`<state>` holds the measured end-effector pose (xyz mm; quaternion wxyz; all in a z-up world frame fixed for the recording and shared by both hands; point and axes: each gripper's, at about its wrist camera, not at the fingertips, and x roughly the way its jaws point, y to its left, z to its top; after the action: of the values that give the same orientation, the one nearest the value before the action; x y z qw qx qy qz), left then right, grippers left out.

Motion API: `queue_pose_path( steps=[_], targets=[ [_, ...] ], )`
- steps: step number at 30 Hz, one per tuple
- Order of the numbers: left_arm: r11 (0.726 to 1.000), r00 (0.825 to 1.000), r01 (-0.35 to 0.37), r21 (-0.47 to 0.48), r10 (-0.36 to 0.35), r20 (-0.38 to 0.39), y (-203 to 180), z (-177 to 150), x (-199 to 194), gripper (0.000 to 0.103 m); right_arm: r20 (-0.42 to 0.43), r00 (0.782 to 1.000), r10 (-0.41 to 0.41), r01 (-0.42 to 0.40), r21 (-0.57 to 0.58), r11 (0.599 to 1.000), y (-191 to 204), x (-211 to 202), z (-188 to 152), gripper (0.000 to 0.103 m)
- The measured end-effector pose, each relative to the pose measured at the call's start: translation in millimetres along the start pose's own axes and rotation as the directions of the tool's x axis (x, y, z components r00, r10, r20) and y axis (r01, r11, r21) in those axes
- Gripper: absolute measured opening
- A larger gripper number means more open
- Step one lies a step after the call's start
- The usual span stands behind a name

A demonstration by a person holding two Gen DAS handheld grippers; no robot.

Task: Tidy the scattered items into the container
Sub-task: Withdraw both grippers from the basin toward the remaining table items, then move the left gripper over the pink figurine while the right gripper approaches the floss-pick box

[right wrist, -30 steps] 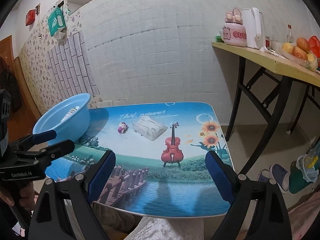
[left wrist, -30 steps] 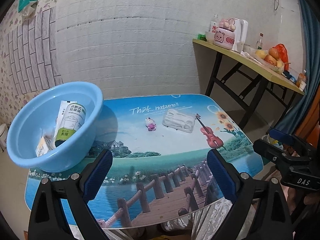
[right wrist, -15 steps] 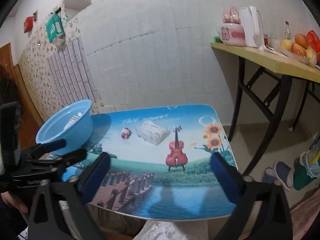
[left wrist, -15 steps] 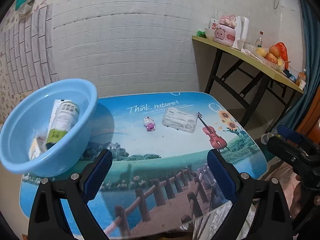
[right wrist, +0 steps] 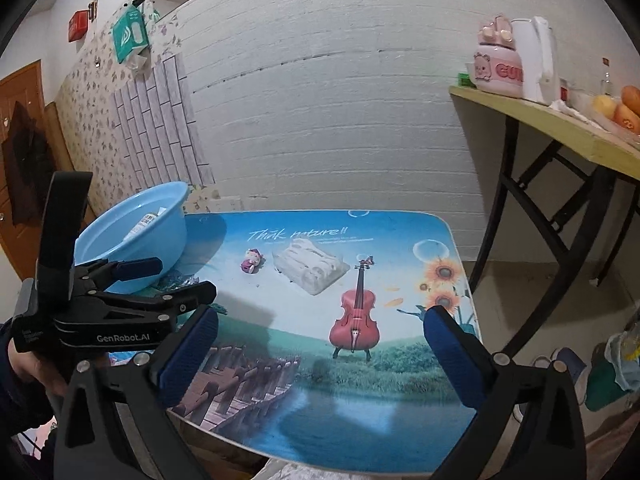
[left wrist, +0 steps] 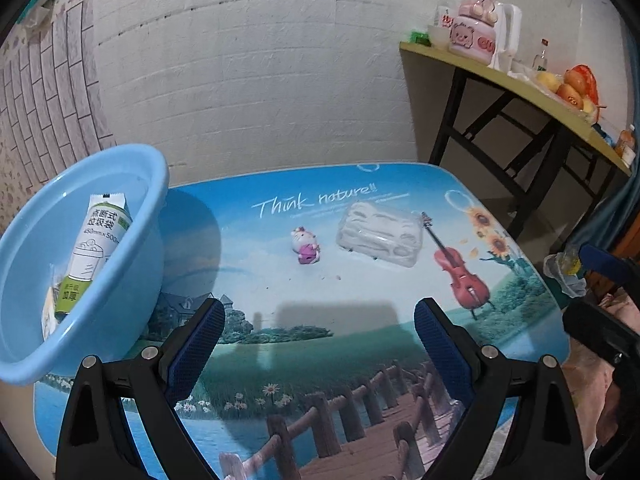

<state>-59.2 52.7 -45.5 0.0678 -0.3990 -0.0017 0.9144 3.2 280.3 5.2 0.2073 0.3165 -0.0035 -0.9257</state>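
both tongs, left (left wrist: 316, 344) and right (right wrist: 320, 352), hang wide open and empty over the desk (left wrist: 360, 360). a toy (left wrist: 305, 246) lies just beside a clear pack (left wrist: 380, 236); the basin (left wrist: 24, 320) holds a bag roll (left wrist: 98, 248).

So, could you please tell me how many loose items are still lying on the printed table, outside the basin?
2: a small cat figurine near the table's middle, and a clear plastic tray just right of it, beside the printed violin. The blue basin may hide others behind it.
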Motion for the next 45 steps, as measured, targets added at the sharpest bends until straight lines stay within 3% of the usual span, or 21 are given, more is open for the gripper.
queue_pose_path(
  steps=[9,45],
  targets=[
    [1.000,1.000,-0.026,-0.011,0.026,-0.014,3.5,6.8,21.4,0.096,-0.027,1.000,0.014,-0.015,-0.050,0.999,-1.5,25.1,6.6,0.103],
    [1.000,0.997,-0.019,-0.022,0.018,-0.074,25.5,27.1,86.6,0.095,-0.158,0.987,0.027,-0.059,-0.202,0.978,-7.1,117.0,26.9,0.103]
  ],
)
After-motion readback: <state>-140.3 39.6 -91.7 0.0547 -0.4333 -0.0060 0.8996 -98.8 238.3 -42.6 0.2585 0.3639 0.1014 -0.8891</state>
